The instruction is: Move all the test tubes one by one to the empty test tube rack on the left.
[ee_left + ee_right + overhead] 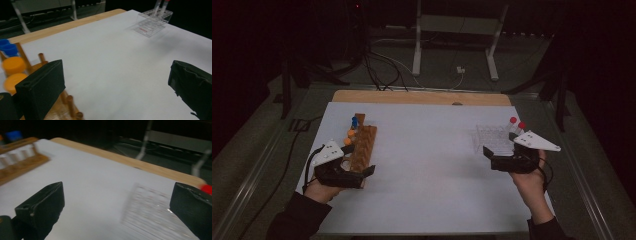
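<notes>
Plainly, both pairs of jaws stand wide with nothing between them. The left gripper point(362, 176) hovers at the near end of the wooden peg rack point(363, 146), beside the orange caps point(13, 64); the right gripper point(498, 156) sits just by the clear tube rack point(492, 137) holding two red-capped tubes point(513, 121). A careless sweep could knock that light rack over.

A white sheet point(427, 170) covers the worktop point(422, 97), leaving a wooden strip bare along its far edge; beyond, dark cables point(377, 65) trail across the floor beside a white metal stand point(417, 45).
</notes>
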{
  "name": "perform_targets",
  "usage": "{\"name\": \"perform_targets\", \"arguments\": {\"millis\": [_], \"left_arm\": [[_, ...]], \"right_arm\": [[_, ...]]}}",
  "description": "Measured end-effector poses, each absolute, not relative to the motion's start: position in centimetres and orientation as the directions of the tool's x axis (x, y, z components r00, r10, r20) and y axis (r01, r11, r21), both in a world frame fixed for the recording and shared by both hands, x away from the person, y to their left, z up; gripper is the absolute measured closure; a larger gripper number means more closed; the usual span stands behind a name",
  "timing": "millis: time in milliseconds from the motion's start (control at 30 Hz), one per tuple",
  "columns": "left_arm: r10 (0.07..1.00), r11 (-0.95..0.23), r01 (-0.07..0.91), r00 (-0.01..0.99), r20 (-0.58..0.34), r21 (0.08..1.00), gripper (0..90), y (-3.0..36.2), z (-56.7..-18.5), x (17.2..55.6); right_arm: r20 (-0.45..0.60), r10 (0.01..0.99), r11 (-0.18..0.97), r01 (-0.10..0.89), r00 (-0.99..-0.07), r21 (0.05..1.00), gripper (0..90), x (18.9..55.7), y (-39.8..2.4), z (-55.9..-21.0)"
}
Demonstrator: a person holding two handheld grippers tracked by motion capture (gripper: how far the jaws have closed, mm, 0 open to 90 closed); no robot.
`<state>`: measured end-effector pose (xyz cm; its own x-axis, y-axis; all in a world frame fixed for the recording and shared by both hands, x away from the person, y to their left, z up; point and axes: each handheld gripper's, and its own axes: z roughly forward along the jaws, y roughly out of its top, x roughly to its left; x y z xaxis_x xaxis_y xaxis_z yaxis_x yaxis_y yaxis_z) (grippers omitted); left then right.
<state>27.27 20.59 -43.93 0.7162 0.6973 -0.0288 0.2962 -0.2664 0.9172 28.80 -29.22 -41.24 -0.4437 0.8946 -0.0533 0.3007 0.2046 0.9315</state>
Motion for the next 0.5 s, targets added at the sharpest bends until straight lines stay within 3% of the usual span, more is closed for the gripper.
{"name": "perform_targets", "arguments": {"millis": [400, 500], "left_arm": [[0.625, -0.302, 0.287, 0.78, -0.039, 0.909, 1.5, 18.4, -44.4, 26.6], [0.61, -0.317, 0.279, 0.792, -0.031, 0.906, 1.5, 18.0, -44.4, 26.4]], "right_arm": [[0.008, 0.964, 0.097, 0.383, -0.264, 0.919, 0.0, 31.5, -35.0, -42.8], [0.005, 0.977, 0.081, 0.393, -0.212, 0.916, 3.6, 32.0, -35.8, -43.7]]}}
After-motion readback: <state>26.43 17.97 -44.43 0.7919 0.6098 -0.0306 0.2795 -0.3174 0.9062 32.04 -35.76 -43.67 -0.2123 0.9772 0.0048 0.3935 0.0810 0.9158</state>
